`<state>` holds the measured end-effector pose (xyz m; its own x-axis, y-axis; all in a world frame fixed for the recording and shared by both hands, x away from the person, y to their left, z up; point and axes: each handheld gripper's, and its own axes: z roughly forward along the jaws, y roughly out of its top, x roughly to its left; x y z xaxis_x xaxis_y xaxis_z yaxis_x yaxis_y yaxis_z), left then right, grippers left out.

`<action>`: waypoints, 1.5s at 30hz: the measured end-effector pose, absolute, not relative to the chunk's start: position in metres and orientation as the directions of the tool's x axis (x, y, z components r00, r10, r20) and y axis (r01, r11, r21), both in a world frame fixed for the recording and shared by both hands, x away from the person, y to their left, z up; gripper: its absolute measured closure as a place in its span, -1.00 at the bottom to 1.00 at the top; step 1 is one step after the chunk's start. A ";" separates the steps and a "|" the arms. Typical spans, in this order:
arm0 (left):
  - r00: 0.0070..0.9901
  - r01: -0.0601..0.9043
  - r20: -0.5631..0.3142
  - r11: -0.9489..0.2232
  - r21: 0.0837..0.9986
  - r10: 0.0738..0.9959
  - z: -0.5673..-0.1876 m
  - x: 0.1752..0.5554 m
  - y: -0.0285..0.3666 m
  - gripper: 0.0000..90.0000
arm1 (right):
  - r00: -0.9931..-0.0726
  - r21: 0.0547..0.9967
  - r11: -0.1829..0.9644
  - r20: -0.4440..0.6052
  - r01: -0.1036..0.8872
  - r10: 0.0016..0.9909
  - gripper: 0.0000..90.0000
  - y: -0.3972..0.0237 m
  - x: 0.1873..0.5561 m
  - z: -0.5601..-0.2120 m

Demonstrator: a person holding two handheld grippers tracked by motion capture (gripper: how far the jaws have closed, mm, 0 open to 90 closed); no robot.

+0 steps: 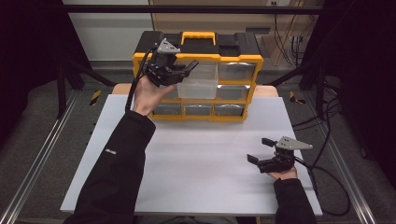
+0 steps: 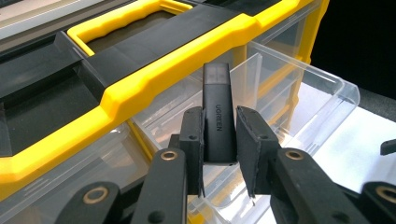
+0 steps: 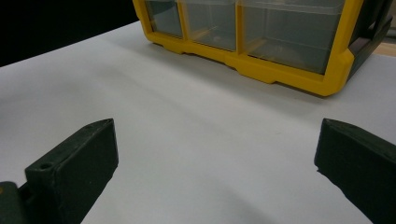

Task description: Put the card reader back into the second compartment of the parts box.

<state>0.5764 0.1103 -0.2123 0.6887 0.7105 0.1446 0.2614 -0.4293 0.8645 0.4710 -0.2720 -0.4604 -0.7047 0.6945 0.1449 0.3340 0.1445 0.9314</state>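
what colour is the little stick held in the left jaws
Black, with grey UGREEN lettering; the stick shows best in the left gripper view.

Your left claw [image 2: 219, 154] is showing matt black pads [image 2: 252, 140], rough at the edges, against a smooth, satin black plastic stick [image 2: 218, 116]. The open drawer [image 2: 299, 93] is looking like clear, glossy plastic, the organiser's frame [image 2: 154, 74] glossy yellow plastic. The desk [image 3: 196, 140] is appearing smooth, matt white.
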 end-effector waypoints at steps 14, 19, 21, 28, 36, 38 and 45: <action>0.686 0.279 0.144 -0.441 0.853 0.713 -0.217 0.580 0.109 0.58 | -0.704 0.932 0.143 0.144 0.332 0.695 -1.00 -0.272 0.471 -0.460; 0.677 0.269 0.141 -0.422 0.866 0.722 -0.215 0.578 0.111 0.51 | -0.705 0.932 0.145 0.143 0.332 0.695 -1.00 -0.272 0.471 -0.460; 0.678 0.264 0.135 -0.410 0.873 0.723 -0.213 0.576 0.113 0.46 | -0.705 0.932 0.145 0.143 0.332 0.695 -1.00 -0.272 0.471 -0.461; 0.658 0.236 0.145 -0.385 0.892 0.739 -0.209 0.569 0.118 0.05 | -0.704 0.932 0.144 0.143 0.332 0.695 -1.00 -0.272 0.471 -0.460; 0.667 0.215 0.119 -0.344 0.914 0.735 -0.209 0.560 0.124 -0.27 | -0.704 0.931 0.145 0.145 0.335 0.695 -1.00 -0.272 0.471 -0.461; 0.677 0.214 0.105 -0.331 0.919 0.728 -0.210 0.557 0.126 -0.37 | -0.704 0.931 0.144 0.145 0.335 0.695 -1.00 -0.272 0.471 -0.461; 0.690 0.201 0.083 -0.300 0.932 0.719 -0.211 0.548 0.132 -0.70 | -0.703 0.930 0.147 0.145 0.337 0.696 -1.00 -0.272 0.471 -0.461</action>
<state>0.5484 0.1316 -0.2109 0.6896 0.7195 0.0829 0.2012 -0.3003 0.9324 0.4713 -0.2715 -0.4609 -0.7030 0.6964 0.1447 0.3371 0.1471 0.9299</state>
